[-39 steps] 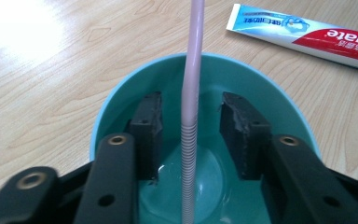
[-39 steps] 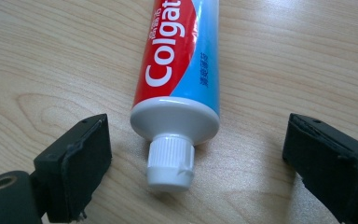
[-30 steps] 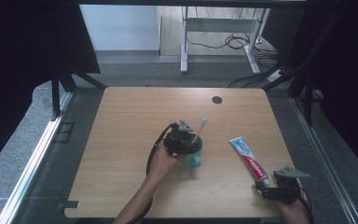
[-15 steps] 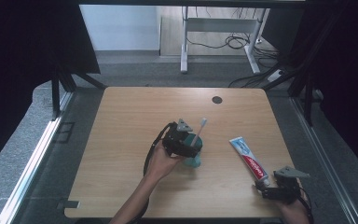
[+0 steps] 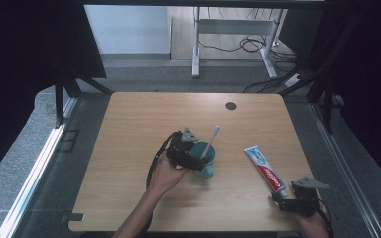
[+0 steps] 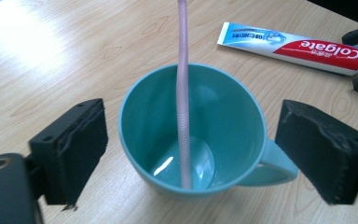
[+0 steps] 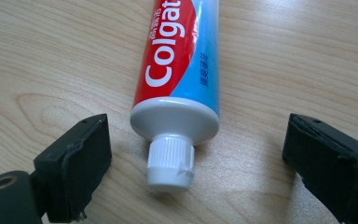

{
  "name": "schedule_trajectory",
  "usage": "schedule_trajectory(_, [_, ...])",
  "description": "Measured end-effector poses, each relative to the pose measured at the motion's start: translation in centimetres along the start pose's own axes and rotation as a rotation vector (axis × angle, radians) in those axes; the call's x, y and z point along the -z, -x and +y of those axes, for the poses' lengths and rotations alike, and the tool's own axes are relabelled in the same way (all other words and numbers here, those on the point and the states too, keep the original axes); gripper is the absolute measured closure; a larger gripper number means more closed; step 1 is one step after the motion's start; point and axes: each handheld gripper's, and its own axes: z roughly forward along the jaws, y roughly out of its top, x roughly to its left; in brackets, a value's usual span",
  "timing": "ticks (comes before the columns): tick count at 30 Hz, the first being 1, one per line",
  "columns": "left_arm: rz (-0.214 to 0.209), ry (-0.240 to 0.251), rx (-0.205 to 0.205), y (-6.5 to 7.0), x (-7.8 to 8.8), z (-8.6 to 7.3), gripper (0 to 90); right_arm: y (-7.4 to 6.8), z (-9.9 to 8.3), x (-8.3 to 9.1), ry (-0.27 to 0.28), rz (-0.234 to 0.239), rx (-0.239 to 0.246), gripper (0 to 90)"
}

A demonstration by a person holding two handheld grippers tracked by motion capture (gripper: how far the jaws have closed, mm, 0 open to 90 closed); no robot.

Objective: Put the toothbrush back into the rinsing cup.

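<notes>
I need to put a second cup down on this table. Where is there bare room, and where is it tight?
Free: the far half of the table short of the small dark disc, and the left strip beside the forearm. Crowded: the middle, with the cup and left gripper, and the near right, with the toothpaste and right gripper.

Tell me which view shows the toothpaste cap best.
Right gripper view: the white ribbed cap sits close up between that gripper's open jaws, untouched. The high view shows it only as a tiny tip near the right gripper. In the left gripper view the tube's cap end reaches the frame's right edge.
</notes>
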Motion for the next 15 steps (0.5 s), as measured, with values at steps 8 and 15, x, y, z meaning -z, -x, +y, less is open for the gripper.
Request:
schedule_trajectory(8, [0.004,0.01,0.005,-0.6,1.1,-1.4,0.4,0.0,0.0,0.0,0.0,0.0,0.0,7.4])
schedule_trajectory(15, [0.023,0.024,0.006,-1.2,1.8,-3.1,0.0,0.0,0.0,0.0,0.0,-0.001,0.001,7.4])
